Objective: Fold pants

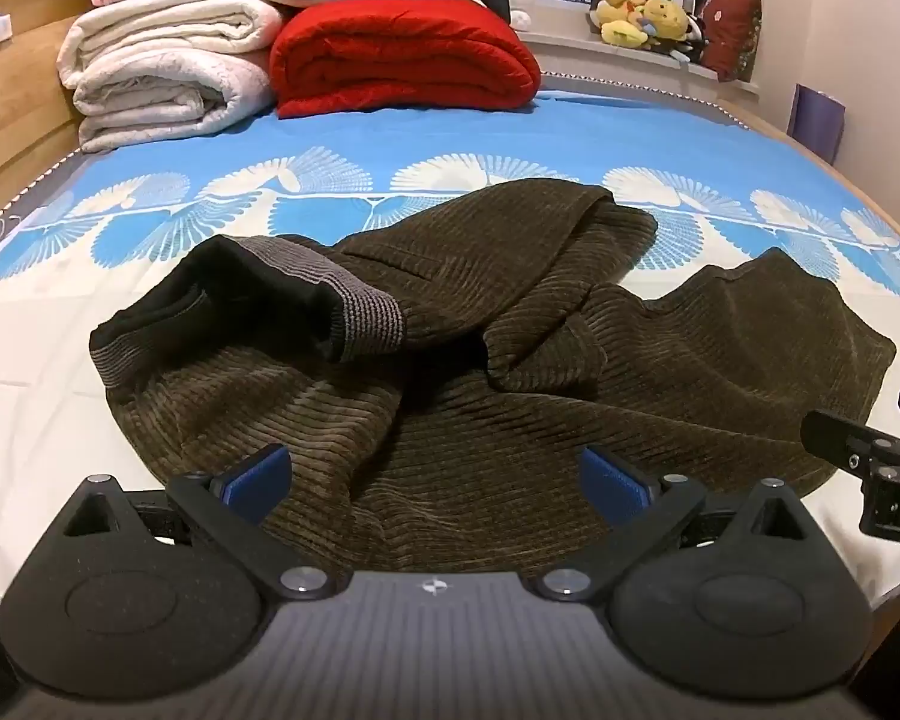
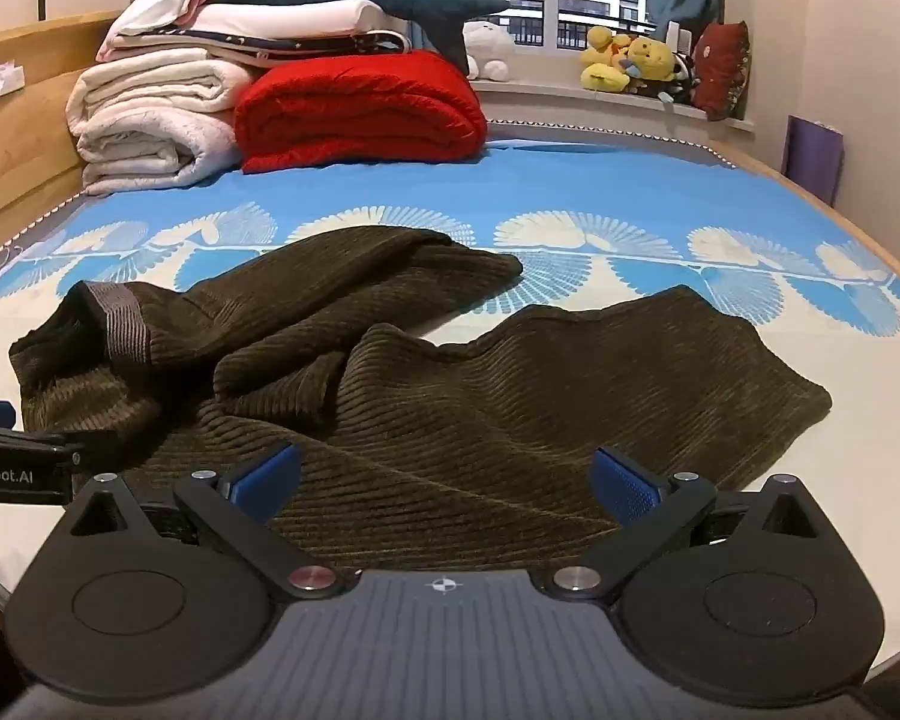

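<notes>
near hem of the pants (image 1: 462, 420) hidden under both gripper bodies in each wrist view; cannot tell where the near edge ends. pants crumpled, so folds cover much of the fabric, leg count and hems hard to make out.

pants lie on the bed (image 1: 42, 372), on the pale part of the sheet, far edge reaching the blue fan border. dark brown corduroy. waistband (image 1: 354, 306) at left, turned over, grey striped band and black lining showing. from there the cloth runs rightward; long axis roughly left-right across the bed. one lobe (image 2: 390, 264) points to the far right, another (image 2: 660, 372) spreads right.

left gripper (image 1: 435, 477) jaws spread wide, nothing pinched, blue pads (image 1: 258, 474) over the cloth; contact unclear. right gripper (image 2: 444, 483) likewise wide apart, empty. each one's tip shows cut off at the other view's edge.

behind: red blanket (image 1: 402, 60), white blankets (image 1: 162, 72), plush toys (image 1: 642, 21) on the sill.
</notes>
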{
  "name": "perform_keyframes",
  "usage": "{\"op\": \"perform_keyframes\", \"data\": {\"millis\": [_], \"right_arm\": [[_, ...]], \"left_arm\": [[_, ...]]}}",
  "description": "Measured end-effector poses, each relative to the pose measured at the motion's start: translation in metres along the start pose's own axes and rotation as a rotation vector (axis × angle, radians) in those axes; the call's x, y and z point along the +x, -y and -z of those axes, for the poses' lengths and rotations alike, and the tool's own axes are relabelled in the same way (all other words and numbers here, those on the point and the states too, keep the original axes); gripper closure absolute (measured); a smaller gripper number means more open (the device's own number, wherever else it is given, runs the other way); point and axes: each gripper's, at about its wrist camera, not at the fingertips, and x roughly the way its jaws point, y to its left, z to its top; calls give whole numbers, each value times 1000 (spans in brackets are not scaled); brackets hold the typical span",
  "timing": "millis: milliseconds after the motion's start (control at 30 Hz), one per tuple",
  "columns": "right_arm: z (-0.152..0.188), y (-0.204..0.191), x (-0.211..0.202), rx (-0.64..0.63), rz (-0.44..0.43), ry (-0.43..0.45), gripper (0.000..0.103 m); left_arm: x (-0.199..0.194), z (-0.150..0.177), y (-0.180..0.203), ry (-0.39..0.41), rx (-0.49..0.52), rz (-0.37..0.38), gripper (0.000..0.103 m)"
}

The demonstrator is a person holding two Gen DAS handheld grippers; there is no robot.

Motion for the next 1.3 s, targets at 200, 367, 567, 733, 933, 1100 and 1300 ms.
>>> {"op": "perform_keyframes", "data": {"millis": [200, 367, 567, 733, 933, 1100, 1300], "right_arm": [[1, 8, 1, -23, -8, -5, 2], [3, 5, 0, -36, -12, -8, 5], [3, 5, 1, -39, -15, 14, 6], [5, 4, 1, -35, -18, 18, 6], [5, 4, 1, -30, -27, 7, 6], [5, 3, 1, -38, -18, 22, 6], [4, 5, 2, -33, -15, 27, 8]], "left_arm": [[2, 1, 0, 1, -3, -1, 1], [2, 1, 0, 1, -6, -1, 1], [1, 3, 0, -2, -8, 0, 1], [0, 3, -2, -2, -11, 2, 1], [-1, 0, -1, -8, -10, 2, 1], [0, 0, -1, -5, -7, 1, 1], [0, 0, -1, 10, 3, -2, 1]]}}
